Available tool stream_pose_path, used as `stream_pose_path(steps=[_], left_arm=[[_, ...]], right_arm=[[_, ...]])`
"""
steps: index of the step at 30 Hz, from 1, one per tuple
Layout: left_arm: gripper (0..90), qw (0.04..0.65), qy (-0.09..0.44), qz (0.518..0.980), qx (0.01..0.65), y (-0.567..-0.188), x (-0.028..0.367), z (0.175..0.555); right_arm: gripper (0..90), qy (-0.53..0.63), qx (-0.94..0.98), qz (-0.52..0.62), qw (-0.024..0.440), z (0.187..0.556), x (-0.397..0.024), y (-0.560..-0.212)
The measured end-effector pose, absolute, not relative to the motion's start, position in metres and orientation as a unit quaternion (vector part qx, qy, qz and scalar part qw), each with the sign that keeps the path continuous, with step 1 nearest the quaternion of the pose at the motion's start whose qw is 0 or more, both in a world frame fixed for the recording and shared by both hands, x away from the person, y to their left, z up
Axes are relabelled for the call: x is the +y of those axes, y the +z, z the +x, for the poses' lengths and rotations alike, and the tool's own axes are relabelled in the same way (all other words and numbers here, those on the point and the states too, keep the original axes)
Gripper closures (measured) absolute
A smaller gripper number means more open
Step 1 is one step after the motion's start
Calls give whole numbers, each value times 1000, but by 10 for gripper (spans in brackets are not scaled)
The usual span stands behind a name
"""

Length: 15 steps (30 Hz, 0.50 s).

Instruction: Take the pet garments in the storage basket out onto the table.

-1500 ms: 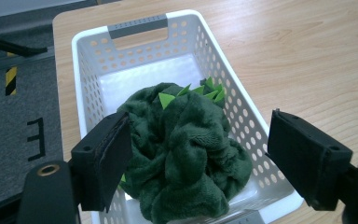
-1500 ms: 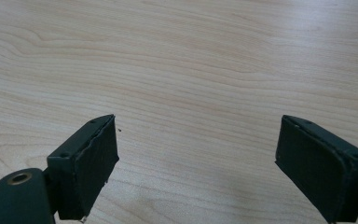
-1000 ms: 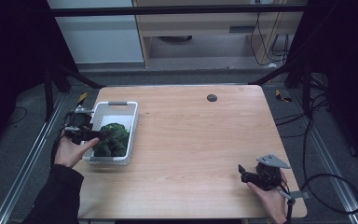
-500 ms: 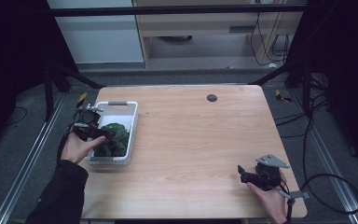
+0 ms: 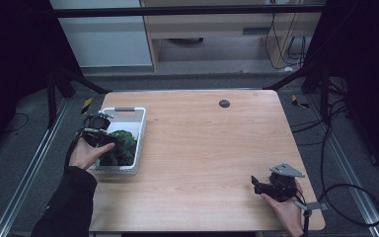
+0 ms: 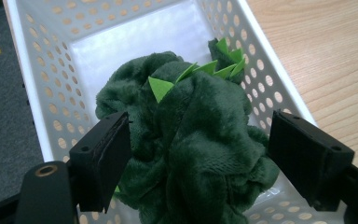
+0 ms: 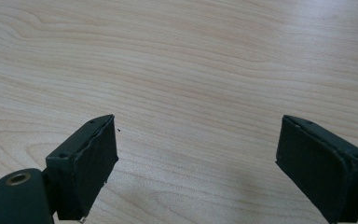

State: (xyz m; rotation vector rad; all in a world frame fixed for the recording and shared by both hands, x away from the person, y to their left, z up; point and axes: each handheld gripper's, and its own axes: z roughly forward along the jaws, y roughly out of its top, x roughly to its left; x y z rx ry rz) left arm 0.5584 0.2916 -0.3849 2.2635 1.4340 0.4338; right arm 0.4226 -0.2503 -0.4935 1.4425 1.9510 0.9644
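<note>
High view: left tongs [image 5: 100, 134] over white basket [image 5: 137, 129] at surface [image 5: 212, 148] left edge, w/ green plush toy [image 5: 121, 148] inside; right tongs [image 5: 267, 186] idle near front-right corner.

Left gripper view: jaws spread wide either side of toy [image 6: 196, 140], left pad touching or nearly so, not clamped yet. Prob. early stage: toy in basket [image 6: 37, 74], grasp and lift-out left.

Right gripper view: jaws wide apart, nothing held, bare wood below.
</note>
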Motion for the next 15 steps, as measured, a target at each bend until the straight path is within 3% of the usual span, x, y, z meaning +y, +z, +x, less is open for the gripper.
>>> stream_pose_path(steps=[15], left_arm=[[227, 184, 135, 826, 516, -397, 287, 566]], right_arm=[[119, 351, 727, 530, 259, 423, -249, -495]])
